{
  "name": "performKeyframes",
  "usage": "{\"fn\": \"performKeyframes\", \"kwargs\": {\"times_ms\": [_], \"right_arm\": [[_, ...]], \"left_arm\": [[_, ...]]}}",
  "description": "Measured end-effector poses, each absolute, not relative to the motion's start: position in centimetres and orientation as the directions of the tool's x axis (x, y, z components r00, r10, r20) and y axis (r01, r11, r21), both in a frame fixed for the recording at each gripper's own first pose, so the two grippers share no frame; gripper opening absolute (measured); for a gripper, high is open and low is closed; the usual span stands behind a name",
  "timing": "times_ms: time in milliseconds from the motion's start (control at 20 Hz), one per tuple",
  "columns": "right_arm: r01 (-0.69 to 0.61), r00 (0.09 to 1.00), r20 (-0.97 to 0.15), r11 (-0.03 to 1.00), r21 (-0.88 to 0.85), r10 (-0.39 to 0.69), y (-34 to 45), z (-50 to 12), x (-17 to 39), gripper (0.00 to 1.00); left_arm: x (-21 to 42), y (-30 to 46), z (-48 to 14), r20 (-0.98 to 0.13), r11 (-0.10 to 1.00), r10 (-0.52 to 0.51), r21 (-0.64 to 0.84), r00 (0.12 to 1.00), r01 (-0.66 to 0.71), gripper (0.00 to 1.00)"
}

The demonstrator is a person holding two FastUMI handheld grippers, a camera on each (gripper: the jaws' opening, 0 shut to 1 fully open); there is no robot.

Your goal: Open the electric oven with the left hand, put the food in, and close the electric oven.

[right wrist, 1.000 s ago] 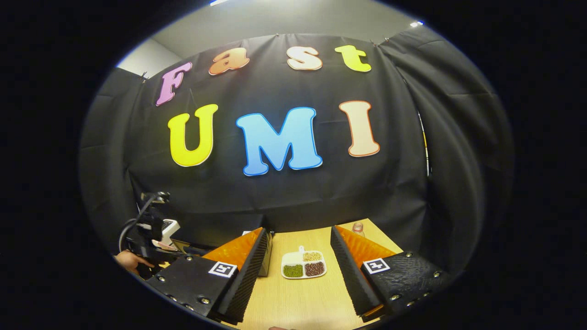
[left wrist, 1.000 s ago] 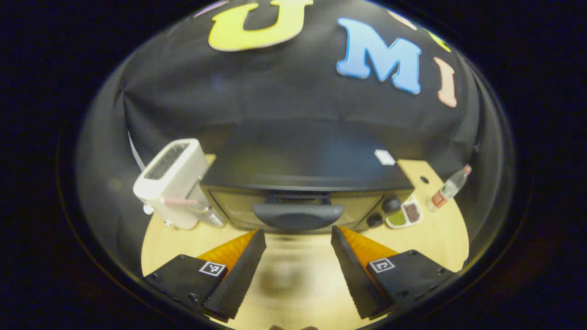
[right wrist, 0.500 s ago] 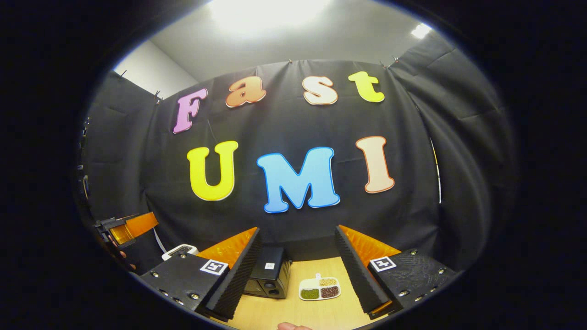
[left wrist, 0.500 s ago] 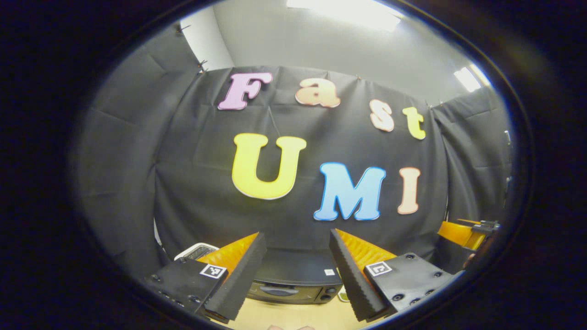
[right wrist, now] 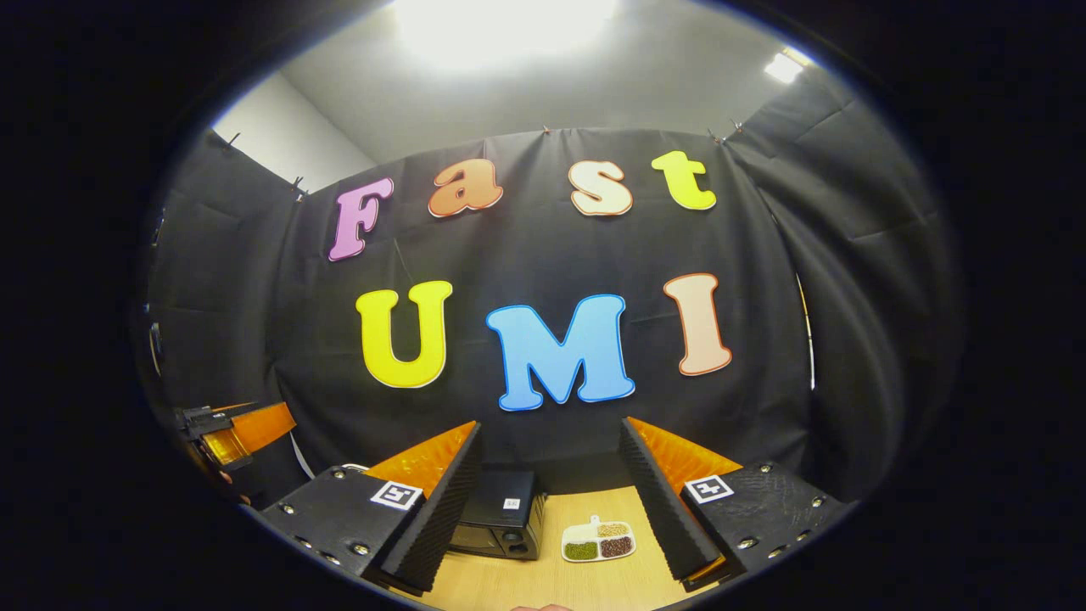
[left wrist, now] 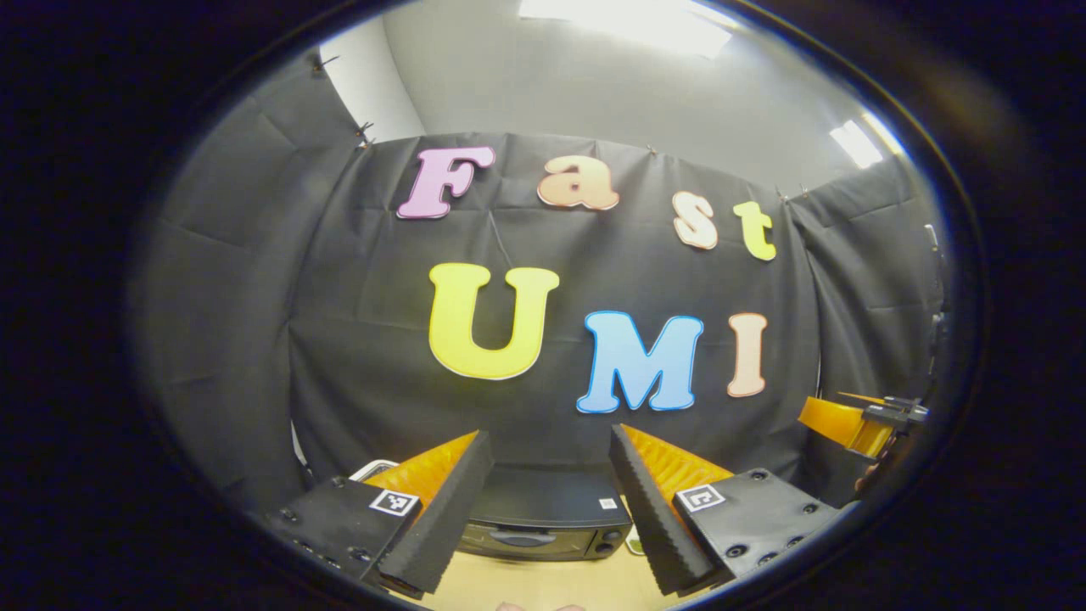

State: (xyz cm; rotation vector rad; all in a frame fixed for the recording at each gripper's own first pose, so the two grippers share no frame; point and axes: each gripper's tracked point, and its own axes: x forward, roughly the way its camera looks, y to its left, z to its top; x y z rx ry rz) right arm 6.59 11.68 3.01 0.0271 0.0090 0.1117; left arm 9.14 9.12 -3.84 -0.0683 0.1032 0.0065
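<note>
Both grippers have pulled back and tilted up from the closed oven (left wrist: 543,530) on the bench (right wrist: 543,585), jaws open and empty, food tray (right wrist: 598,540) beside it, so opening hasn't begun.

light wooden table (right wrist: 594,579) carries a closed black electric oven (right wrist: 501,526) and, beside it, a divided food dish (right wrist: 598,541)

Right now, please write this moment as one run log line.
left gripper: open, raised | right gripper: open, raised | black electric oven: door closed | white divided food tray: on wooden table
</note>
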Motion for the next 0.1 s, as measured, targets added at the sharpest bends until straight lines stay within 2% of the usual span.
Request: {"fn": "performKeyframes", "kwargs": {"times_ms": [50, 100], "right_arm": [[-0.117, 0.993, -0.006, 0.993, 0.025, 0.117, 12.06, 3.06, 6.45, 0.97], [-0.119, 0.993, -0.004, 0.993, 0.021, 0.12, 12.37, 3.16, 6.37, 0.89]], "left_arm": [[9.26, 9.49, -3.77, -0.107, 0.997, 0.005, -0.072, 0.994, -0.013, 0.98], [9.32, 9.77, -3.8, -0.108, 0.997, 0.006, -0.078, 0.994, -0.015, 0.98]]}}
